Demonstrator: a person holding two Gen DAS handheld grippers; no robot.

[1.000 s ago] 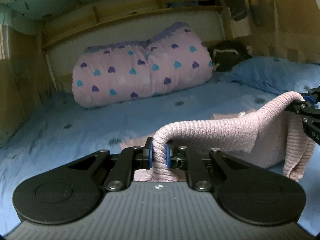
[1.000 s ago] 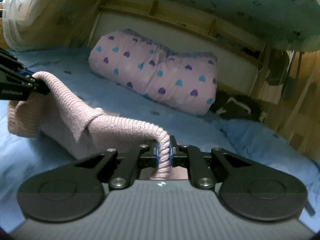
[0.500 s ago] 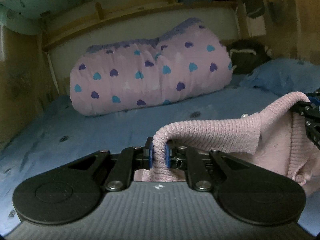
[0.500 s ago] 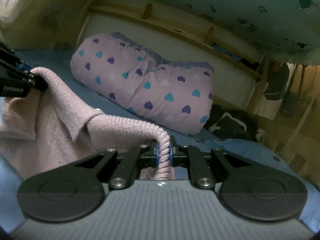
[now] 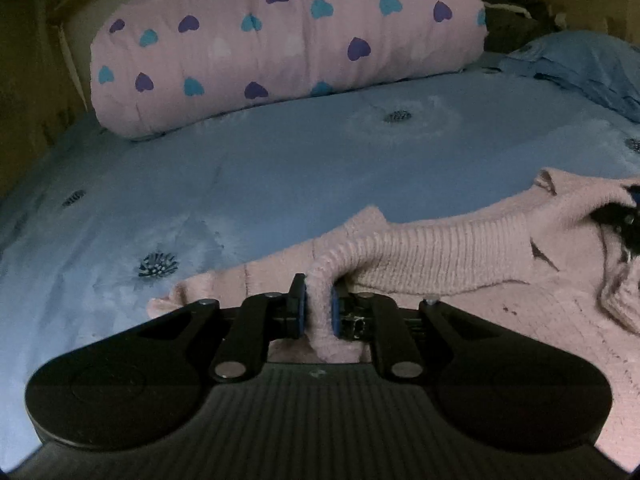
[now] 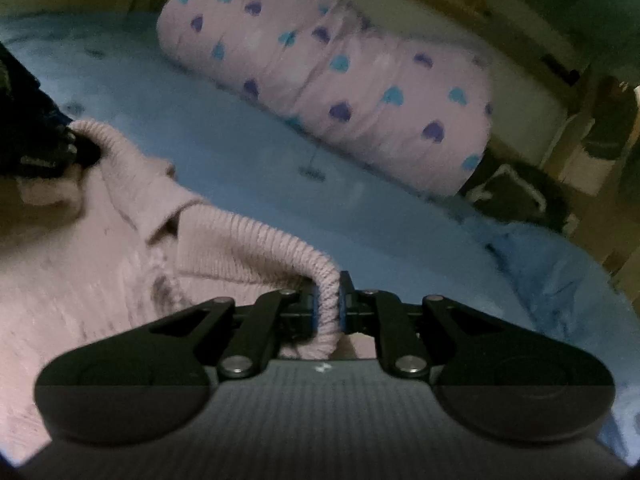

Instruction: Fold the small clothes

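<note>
A small pink knitted sweater (image 5: 460, 256) lies spread on the blue bedsheet (image 5: 240, 176). My left gripper (image 5: 318, 308) is shut on its ribbed edge, low over the bed. My right gripper (image 6: 328, 308) is shut on the same ribbed edge of the sweater (image 6: 80, 264) further along. Each gripper shows as a dark blurred shape in the other's view, the right one at the right edge (image 5: 624, 220), the left one at the left edge (image 6: 36, 144). The ribbed band runs between them, close to the fabric below.
A rolled pink quilt with blue and purple hearts (image 5: 280, 44) lies across the far side of the bed. A blue pillow (image 5: 584, 68) and a dark bundle (image 6: 516, 192) lie at the head corner. A wooden bed frame stands behind.
Both grippers have come down and forward with the sweater. It hung lifted between them before; now its body lies spread on the sheet.
</note>
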